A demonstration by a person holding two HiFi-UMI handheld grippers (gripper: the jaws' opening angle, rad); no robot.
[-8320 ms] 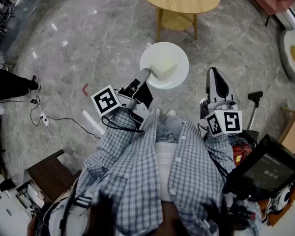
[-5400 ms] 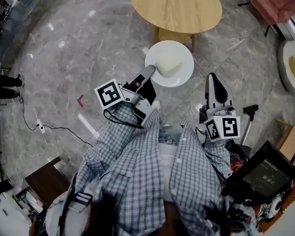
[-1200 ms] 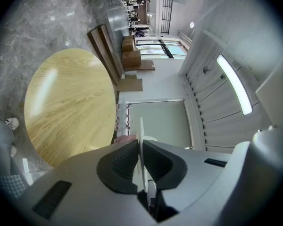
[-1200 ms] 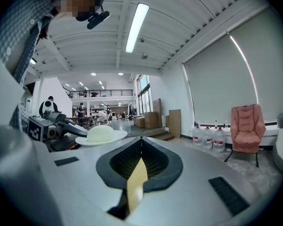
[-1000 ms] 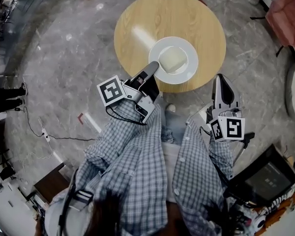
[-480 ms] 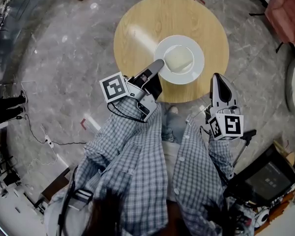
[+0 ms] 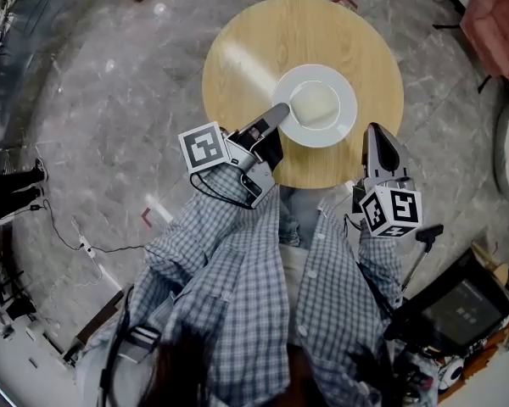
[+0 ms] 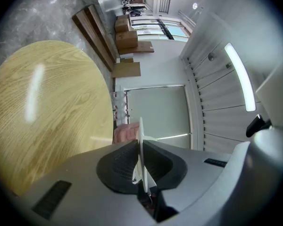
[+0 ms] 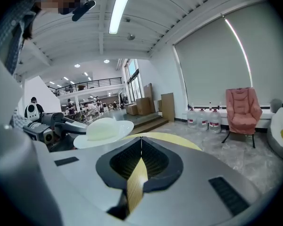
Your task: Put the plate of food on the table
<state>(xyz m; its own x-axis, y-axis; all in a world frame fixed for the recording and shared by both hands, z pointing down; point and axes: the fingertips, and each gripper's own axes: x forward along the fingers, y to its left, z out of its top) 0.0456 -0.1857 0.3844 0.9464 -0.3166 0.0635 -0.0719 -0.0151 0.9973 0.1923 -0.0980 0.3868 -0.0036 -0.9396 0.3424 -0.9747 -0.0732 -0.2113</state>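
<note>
Plate (image 7: 343, 125) mid-table (image 7: 254, 49), bare wood all round

A big lobby-like hall: polished marble floor (image 7: 110, 100), railed mezzanine (image 9: 89, 83), round wooden table (image 7: 246, 49), pink armchair (image 9: 243, 108) (water jugs (image 9: 202, 119) beside it).

Person wore a long-sleeved blue-and-white checked shirt (image 7: 237, 295), open at the front over a white garment (image 7: 286, 282); left hand-held gripper (image 7: 277, 111) had a grey shell, black inner parts and a tapered nose; a white cube (image 7: 205, 147) with black square markers sat at its rear; a thin black cable (image 7: 205, 200) looped beneath it; right hand-held gripper (image 7: 377, 132) was light grey with a dark centre strip and pointed outline; its marker cube (image 7: 391, 210) matched; ribbed black pads (image 9: 125, 161) lined the jaw recess.
</note>
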